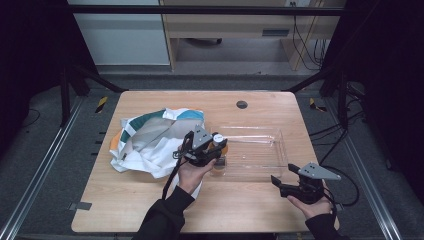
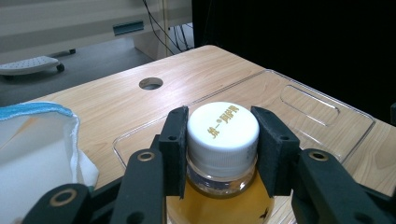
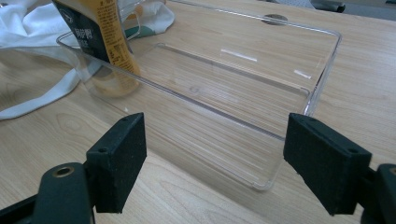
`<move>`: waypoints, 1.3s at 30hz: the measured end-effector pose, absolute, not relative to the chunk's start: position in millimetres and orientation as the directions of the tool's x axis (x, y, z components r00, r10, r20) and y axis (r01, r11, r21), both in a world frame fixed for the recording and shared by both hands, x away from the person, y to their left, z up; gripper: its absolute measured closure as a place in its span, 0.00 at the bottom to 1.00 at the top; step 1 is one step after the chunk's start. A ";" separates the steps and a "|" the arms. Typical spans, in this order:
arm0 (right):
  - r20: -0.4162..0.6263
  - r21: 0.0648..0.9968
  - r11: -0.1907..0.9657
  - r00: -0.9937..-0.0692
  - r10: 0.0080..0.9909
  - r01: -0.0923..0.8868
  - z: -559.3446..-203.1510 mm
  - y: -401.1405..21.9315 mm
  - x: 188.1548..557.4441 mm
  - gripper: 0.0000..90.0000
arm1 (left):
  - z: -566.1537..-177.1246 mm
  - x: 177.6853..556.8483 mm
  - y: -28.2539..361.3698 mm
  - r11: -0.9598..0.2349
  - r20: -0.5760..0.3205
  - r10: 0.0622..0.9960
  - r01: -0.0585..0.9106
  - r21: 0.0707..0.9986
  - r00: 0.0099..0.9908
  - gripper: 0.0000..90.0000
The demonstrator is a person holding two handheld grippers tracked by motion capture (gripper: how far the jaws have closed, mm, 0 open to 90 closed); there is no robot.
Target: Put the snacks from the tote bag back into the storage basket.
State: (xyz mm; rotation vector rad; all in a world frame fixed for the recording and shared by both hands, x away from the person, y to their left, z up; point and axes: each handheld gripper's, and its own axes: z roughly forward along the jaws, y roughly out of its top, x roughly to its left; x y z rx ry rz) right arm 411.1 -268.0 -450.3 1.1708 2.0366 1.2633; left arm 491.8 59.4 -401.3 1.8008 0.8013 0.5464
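The left gripper [image 2: 223, 149] clamps its 2 jaws on the bottle [image 2: 223, 140] inside the clear tray [image 1: 260, 150]; the right gripper [image 3: 233, 161] hovers nearby, jaws apart.

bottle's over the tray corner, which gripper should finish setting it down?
Left. The left gripper already clamps the bottle by its white cap, at the clear tray's left end. The right gripper is open, off the tray's near right corner, holding nothing.
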 end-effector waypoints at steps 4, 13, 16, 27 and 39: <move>0.045 0.885 0.209 -0.523 0.851 0.416 -450.3 -268.0 411.2 0.24 | -403.3 487.5 57.2 -0.237 0.006 0.739 0.251 0.939 0.674 0.65; 0.044 0.884 0.211 -0.523 0.851 0.418 -450.6 -267.7 411.3 0.24 | -408.1 485.1 57.4 -0.211 0.003 0.740 0.228 0.950 0.673 0.65; 0.045 0.884 0.210 -0.523 0.851 0.418 -450.5 -267.8 411.2 0.23 | -407.7 485.6 57.6 -0.208 -0.004 0.742 0.237 0.949 0.670 0.65; 0.046 0.885 0.206 -0.519 0.854 0.418 -450.7 -268.4 411.5 0.22 | -402.8 484.5 63.5 -0.244 0.002 0.731 0.258 0.935 0.683 0.49; 0.054 0.884 0.195 -0.508 0.860 0.425 -451.2 -269.8 411.5 0.20 | -383.3 473.1 86.9 -0.281 0.019 0.704 0.254 0.926 0.710 0.35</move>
